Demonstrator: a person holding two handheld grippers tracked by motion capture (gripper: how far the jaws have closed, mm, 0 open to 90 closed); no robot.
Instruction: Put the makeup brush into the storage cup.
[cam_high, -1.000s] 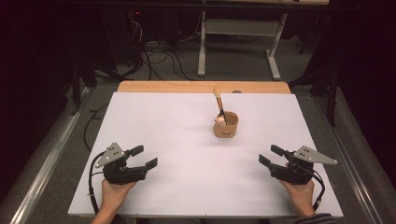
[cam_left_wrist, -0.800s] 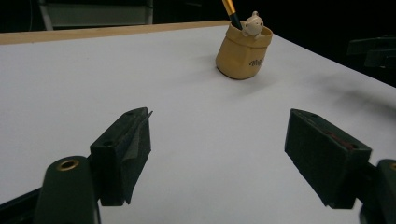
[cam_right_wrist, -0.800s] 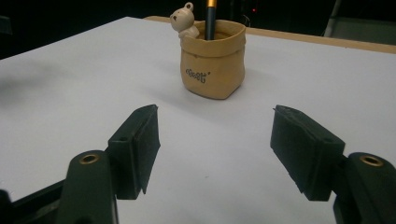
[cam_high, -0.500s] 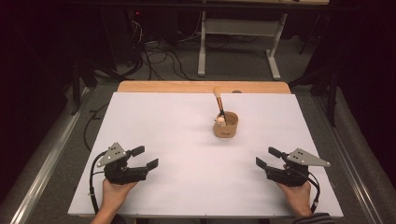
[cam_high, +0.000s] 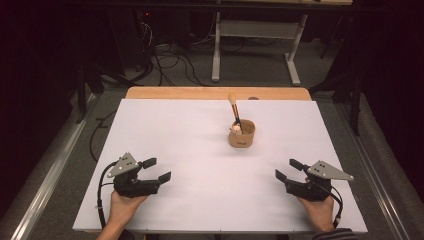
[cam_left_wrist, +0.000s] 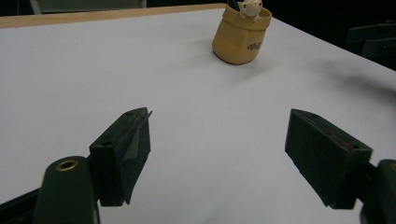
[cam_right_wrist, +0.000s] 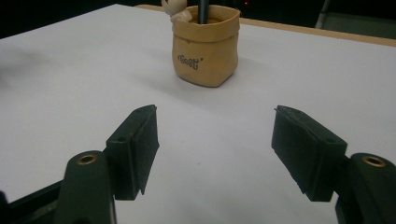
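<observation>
Left tongs (cam_high: 156, 169) are held wide open and empty over the bench's (cam_high: 200, 130) near left corner, unmoved since earlier. Right tongs (cam_high: 288, 169), equally wide and empty, are seen shifted slightly nearer the bench's front edge. Pot (cam_high: 242, 133) with brush (cam_high: 234, 107) stands mid-bench, well apart from both.

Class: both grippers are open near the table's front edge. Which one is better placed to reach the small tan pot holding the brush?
Probably the right gripper: it lies closer to the pot, pointing at it; the left gripper sits farther off.
</observation>
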